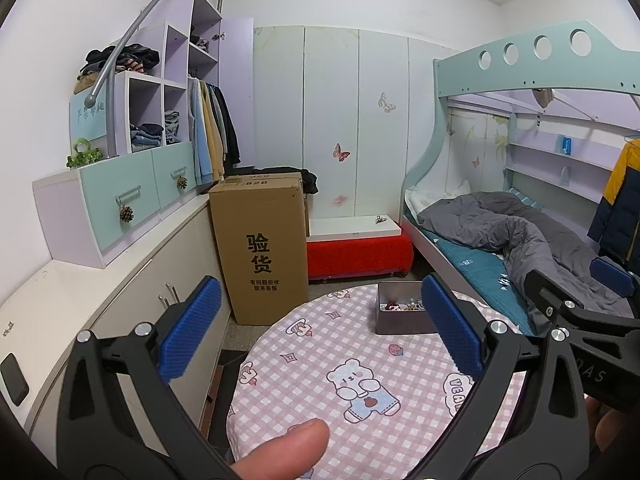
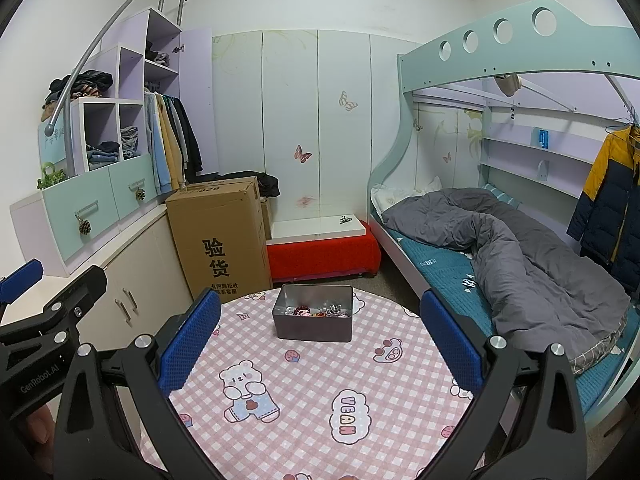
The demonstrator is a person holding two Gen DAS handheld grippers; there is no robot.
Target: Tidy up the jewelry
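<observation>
Tin of jewelry sits ahead of the spread right gripper.

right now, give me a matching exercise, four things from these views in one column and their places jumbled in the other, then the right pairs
Things:
1. grey rectangular metal tin of jewelry
2. tall brown cardboard box with black print
3. crumpled grey quilt
4. yellow and navy padded jacket

Places:
A. hanging at the right of the bunk bed
B. on the round pink checked tablecloth
C. lying on the lower bunk's teal mattress
D. standing on the floor beside the cream cabinets

Pairs: 1-B, 2-D, 3-C, 4-A
</observation>
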